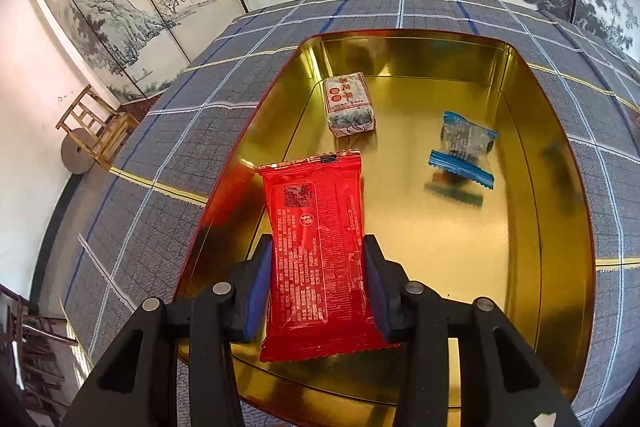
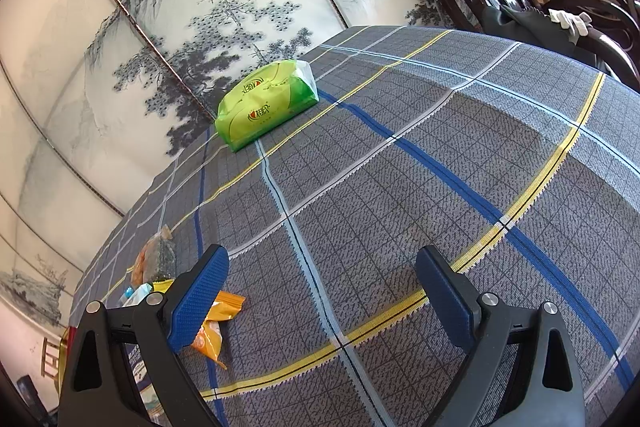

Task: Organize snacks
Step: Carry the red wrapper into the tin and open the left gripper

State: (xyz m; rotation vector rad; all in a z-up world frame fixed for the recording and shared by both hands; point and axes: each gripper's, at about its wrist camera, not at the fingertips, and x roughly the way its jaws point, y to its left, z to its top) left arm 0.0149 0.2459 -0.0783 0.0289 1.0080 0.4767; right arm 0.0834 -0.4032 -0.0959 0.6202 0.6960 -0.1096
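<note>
Currently the left gripper (image 1: 318, 285) pinches the red snack packet (image 1: 316, 251) by its long edges above the gold tin (image 1: 560, 227), likely light, crinkly and slippery, while the right gripper (image 2: 322, 291) gapes empty.

My right gripper's blue left pad (image 2: 199, 297) hid part of the orange snack packet (image 2: 218, 323); its print was unreadable.

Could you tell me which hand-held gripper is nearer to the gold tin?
Left. The left hand-held gripper hangs over the gold tin, clamping a red snack packet. The right hand-held gripper hangs open over bare tablecloth.
</note>
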